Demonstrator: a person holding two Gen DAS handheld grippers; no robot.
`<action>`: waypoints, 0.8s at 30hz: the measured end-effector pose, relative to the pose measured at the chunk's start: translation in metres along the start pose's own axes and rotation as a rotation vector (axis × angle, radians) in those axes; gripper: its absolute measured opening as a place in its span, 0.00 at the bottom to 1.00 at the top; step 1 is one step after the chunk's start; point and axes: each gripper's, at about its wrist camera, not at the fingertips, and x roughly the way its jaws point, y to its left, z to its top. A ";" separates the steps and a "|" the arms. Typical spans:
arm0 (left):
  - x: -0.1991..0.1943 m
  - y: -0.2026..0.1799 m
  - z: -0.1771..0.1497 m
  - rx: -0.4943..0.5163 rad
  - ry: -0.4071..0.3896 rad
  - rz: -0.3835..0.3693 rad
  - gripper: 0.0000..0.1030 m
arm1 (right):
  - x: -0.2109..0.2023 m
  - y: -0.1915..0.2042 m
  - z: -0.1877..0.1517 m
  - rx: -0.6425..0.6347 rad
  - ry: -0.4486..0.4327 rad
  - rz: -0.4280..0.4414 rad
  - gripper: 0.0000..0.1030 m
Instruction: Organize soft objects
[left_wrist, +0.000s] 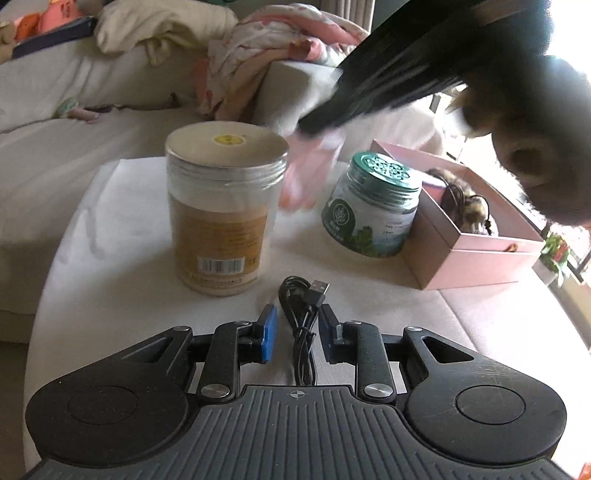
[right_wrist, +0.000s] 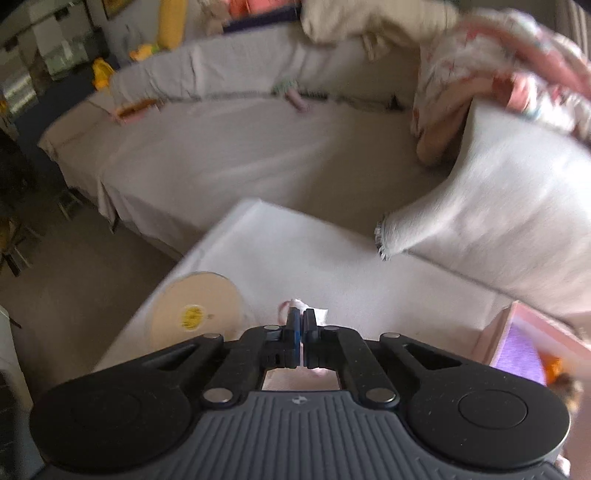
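my left gripper (left_wrist: 297, 334) hangs low over the white tabletop (left_wrist: 110, 280) with its jaws narrowed around a bundled black usb cable (left_wrist: 301, 321) — the pads look just short of the cord, so i cannot tell if they pinch it. my right gripper (right_wrist: 300, 334) has its jaws pressed together on a thin pink-and-white cloth (right_wrist: 314, 314), which sits between the tan-lidded jar (left_wrist: 221, 206) and the green-lidded jar (left_wrist: 373, 210), near the pink box (left_wrist: 476, 254). i judge the cloth light and limp — it will drape and slip, so a pinch on a gathered fold suits. the cable is springy; take the bundle's middle.
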 end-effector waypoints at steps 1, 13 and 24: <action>0.003 -0.002 0.001 0.007 0.007 0.002 0.26 | -0.011 0.000 -0.001 -0.003 -0.020 0.005 0.01; 0.024 -0.014 0.005 0.048 0.030 0.042 0.28 | -0.107 -0.003 -0.068 0.039 -0.161 0.116 0.01; -0.010 -0.007 -0.017 0.044 0.039 0.080 0.18 | -0.069 -0.015 -0.139 0.214 -0.028 0.204 0.01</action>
